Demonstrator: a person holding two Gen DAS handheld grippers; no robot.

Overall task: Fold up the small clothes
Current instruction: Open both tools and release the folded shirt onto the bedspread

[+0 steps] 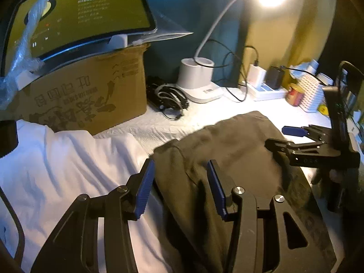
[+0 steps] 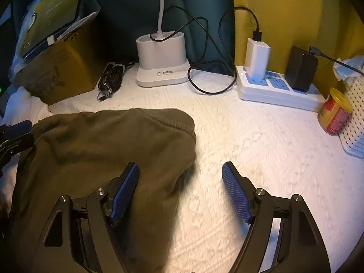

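Observation:
A dark olive garment [image 1: 229, 150] lies folded on the white textured table cover [image 2: 261, 150], its rounded far edge toward the lamp. A white garment [image 1: 68, 170] lies beside it on the left. My left gripper [image 1: 180, 162] hovers open over the olive garment's [image 2: 102, 147] left edge, with nothing pinched between its blue pads [image 1: 144, 188]. My right gripper [image 2: 180, 164] stands wide open at the garment's right edge, one pad above the cloth and the other above the bare cover. Each gripper shows in the other's view: the right gripper [image 1: 276, 136] and the left gripper [image 2: 18, 129].
A cardboard box [image 1: 91, 95] bearing a lit tablet [image 1: 86, 11] stands at the back left. Behind are coiled cables [image 2: 111, 79], a white lamp base [image 2: 161, 63], a power strip [image 2: 273, 88] with chargers, a red can [image 2: 334, 111] and a white perforated basket [image 2: 355, 125].

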